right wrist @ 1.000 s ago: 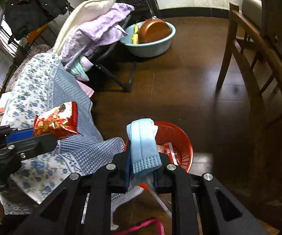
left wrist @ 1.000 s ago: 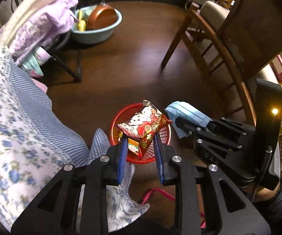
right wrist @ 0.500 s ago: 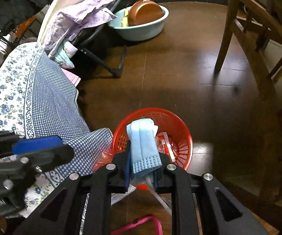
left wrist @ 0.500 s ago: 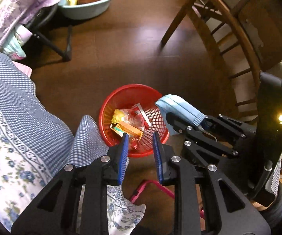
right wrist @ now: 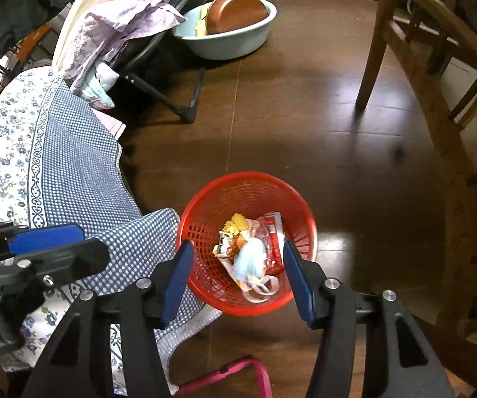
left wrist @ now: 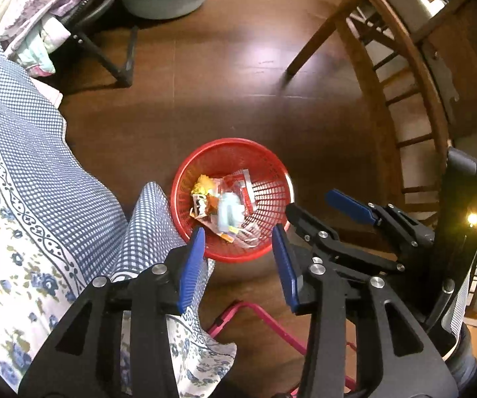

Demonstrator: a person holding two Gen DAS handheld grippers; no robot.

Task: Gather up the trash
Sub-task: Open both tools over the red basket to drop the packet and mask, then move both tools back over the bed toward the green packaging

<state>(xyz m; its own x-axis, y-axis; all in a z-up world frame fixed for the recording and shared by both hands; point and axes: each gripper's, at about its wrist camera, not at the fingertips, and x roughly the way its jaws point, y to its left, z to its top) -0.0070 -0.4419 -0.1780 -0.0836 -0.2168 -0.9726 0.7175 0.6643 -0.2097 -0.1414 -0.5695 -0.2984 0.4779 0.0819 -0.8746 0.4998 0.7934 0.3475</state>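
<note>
Dropping trash is the step in hand: both claws, left gripper and right gripper, have just been opening and hold nothing. The face mask and snack wrapper lie in the red basket, lower centre. Next, both should probably lift away to seek more trash.

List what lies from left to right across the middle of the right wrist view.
Blue patterned cloth → red basket holding the wrappers and blue face mask → bare dark floor → wooden chair.
</note>
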